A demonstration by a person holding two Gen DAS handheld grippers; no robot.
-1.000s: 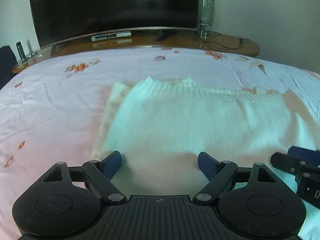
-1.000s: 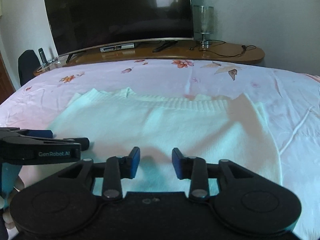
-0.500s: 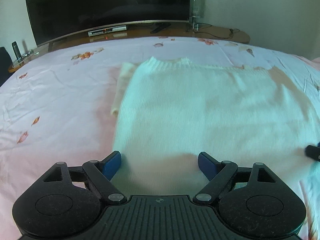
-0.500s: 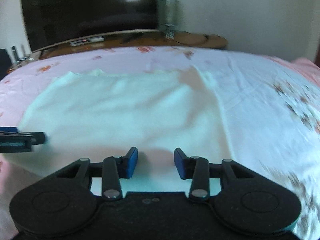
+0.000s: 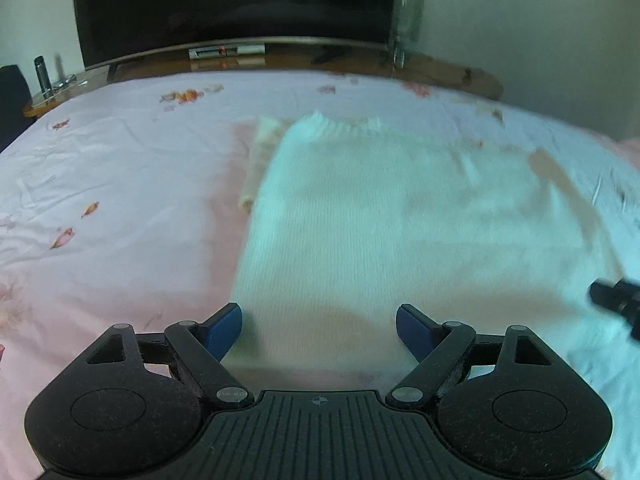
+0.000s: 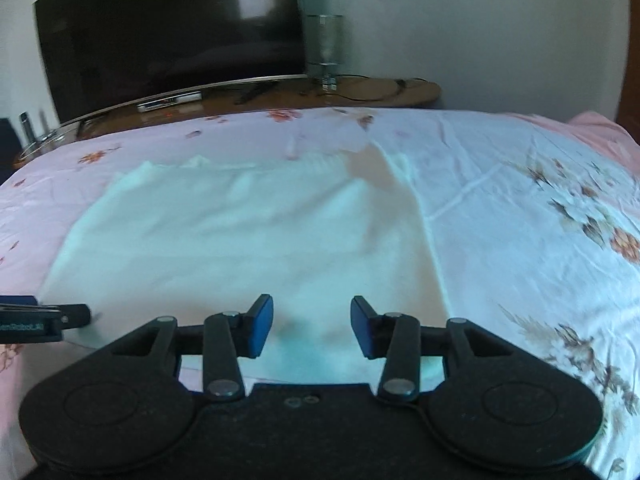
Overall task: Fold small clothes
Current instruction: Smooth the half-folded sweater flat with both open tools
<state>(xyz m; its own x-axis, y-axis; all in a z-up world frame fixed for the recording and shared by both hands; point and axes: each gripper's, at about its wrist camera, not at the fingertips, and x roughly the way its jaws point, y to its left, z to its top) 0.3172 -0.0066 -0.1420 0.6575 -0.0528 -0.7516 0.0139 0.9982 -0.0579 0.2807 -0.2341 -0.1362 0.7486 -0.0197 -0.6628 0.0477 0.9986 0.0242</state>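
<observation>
Both grippers, left (image 5: pixel 319 322) wide, right (image 6: pixel 312 325) opening, hover empty over the sweater (image 5: pixel 400 220).

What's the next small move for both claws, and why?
Probably bring each claw down onto a near corner of the sweater. It lies flat on the bed sheet, and both the left claw, open, and the right claw, opening, hold nothing.
</observation>
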